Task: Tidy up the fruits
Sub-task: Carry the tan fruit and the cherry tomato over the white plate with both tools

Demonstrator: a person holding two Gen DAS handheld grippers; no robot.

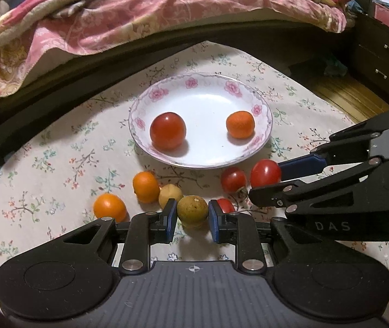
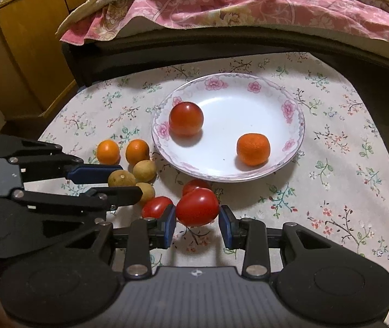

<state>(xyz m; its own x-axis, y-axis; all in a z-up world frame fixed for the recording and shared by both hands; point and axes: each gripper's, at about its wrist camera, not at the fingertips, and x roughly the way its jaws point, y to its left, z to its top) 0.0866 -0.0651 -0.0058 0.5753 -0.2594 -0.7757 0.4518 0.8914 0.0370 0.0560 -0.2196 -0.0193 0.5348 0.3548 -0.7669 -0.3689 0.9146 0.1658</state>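
The white flower-rimmed ceramic plate (image 1: 262, 109) sat mid-tabletop as the collecting dish, already holding one round red tomato (image 1: 168, 130) and one small orange mandarin (image 1: 240, 124); loose fruit lay just in front of the plate for easy reach. The left tool (image 1: 191, 216) stood narrowly apart around a brownish-green round longan (image 1: 192, 210), apparently not yet clamped. The right tool (image 2: 197, 220) bracketed a glossy red tomato (image 2: 197, 206), left pad touching, right pad slightly clear

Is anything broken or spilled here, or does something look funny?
Nothing is broken or spilled. The plate sits flat with one tomato and one orange in it. The other fruits lie loose on the tablecloth, waiting. One tomato there has a dried stem beside it.
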